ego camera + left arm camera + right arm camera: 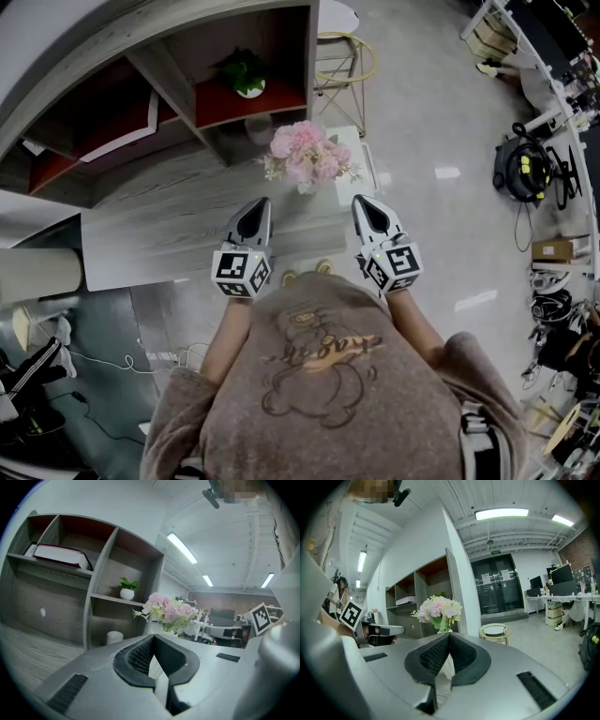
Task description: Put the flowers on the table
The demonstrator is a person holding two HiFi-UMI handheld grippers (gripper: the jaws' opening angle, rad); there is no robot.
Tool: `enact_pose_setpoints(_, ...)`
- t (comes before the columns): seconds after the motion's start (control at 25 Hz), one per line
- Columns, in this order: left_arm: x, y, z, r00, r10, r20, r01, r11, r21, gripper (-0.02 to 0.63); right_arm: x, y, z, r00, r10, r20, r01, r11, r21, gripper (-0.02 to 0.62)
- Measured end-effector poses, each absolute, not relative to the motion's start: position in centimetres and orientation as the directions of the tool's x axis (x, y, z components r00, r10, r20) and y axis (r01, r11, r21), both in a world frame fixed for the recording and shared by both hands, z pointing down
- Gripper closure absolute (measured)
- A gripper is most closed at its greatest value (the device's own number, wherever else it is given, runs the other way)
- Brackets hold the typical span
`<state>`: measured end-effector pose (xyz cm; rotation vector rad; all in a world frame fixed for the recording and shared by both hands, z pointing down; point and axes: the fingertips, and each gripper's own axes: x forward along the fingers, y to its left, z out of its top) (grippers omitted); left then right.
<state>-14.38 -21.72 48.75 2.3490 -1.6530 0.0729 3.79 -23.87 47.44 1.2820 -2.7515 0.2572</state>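
Flowers (307,153) ahead, clear of left gripper (255,216) and right gripper (367,212)

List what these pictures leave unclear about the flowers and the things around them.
- Vase: from the head view the flowers cover it; in both gripper views the shut left tongs and right tongs hide all but a sliver.
- Book: title too small, left gripper view.
- Stool: legs mostly hidden behind the right tongs, right gripper view.
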Motion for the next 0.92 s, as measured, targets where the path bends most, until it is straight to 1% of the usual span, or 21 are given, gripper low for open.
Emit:
enact_pose_setpoints(0.4,-13.66,-21.61,48.47,0.368,-0.911,0.188,-0.923,-0.333,0.191,0.588,3.68,-23.51,47.35,-0.642,-0.751,0.155,-0.767,0.629,-0.125,0.606)
enact_pose_setpoints(0.92,-13.85,-21.69,48.34,0.36,-0.914,0.187,-0.926,-0.325,0.194,0.588,3.92,-23.42,47.45,-0.634,-0.757,0.158,-0.773,0.62,-0.131,0.606)
